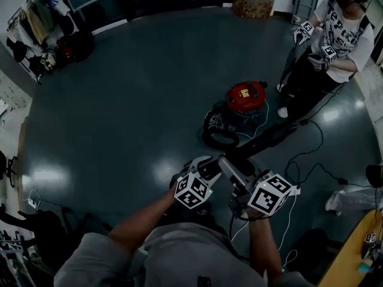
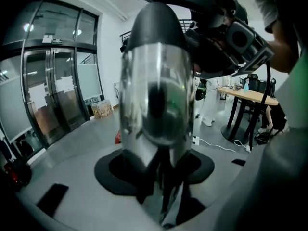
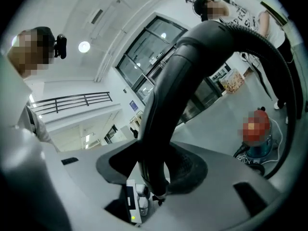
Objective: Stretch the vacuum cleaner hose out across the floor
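The red vacuum cleaner [image 1: 245, 95] stands on the dark floor, with its black hose [image 1: 218, 130] coiled beside it. From there a black handle [image 1: 269, 139] runs to a shiny metal tube [image 1: 230, 169], lifted in front of me. My left gripper [image 1: 206, 167] is shut on the metal tube [image 2: 156, 95], which fills the left gripper view. My right gripper [image 1: 246, 191] is shut on the black handle [image 3: 183, 90]. Beyond it the hose [image 3: 274, 57] arcs over and down to the cleaner [image 3: 257, 134].
A person [image 1: 335, 46] holding two grippers stands just right of the cleaner. A black cable [image 1: 317, 160] and a white cord [image 1: 263, 121] trail over the floor. A cardboard box [image 1: 253, 2] sits at the back, a wooden table [image 1: 359, 250] at the lower right, and glass doors [image 2: 53, 95] to the left.
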Action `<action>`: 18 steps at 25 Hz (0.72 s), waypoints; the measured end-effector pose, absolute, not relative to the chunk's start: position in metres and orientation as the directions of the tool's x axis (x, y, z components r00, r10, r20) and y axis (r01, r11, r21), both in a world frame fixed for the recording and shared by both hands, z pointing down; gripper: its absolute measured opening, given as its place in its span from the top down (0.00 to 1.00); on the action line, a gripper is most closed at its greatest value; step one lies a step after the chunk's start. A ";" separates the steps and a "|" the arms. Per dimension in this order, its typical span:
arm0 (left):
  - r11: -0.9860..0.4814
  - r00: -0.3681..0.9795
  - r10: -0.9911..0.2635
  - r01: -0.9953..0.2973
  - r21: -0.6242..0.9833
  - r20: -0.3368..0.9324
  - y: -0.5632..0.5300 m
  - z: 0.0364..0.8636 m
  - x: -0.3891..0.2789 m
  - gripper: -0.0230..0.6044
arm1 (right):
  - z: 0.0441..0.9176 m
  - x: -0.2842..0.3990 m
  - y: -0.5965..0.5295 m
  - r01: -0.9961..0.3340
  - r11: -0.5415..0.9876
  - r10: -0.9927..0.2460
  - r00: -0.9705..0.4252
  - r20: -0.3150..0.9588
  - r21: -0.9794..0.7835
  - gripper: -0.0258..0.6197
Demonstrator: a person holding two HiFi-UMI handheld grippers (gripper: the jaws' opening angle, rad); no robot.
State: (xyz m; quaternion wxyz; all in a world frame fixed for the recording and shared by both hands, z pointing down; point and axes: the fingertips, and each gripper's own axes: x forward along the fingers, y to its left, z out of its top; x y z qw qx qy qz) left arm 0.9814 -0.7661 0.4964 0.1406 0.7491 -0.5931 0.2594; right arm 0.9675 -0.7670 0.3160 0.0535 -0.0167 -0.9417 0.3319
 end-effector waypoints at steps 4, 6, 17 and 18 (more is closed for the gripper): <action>-0.282 0.138 -0.841 -0.937 -0.206 0.524 -0.757 0.474 0.972 0.82 | 0.305 0.967 -0.764 -0.040 0.766 0.013 -0.997 0.078 -0.642 0.70; -0.313 0.169 -0.842 -0.927 -0.208 0.513 -0.749 0.466 0.965 0.82 | 0.305 0.964 -0.764 -0.094 0.764 -0.030 -0.994 0.109 -0.639 0.69; -0.509 0.397 -0.800 -0.846 -0.160 0.449 -0.714 0.446 0.875 0.83 | 0.312 0.893 -0.743 -0.322 0.603 -0.329 -0.934 0.140 -0.730 0.65; -0.524 0.415 -0.792 -0.839 -0.150 0.449 -0.711 0.438 0.866 0.83 | 0.306 0.888 -0.736 -0.320 0.578 -0.350 -0.928 0.126 -0.750 0.65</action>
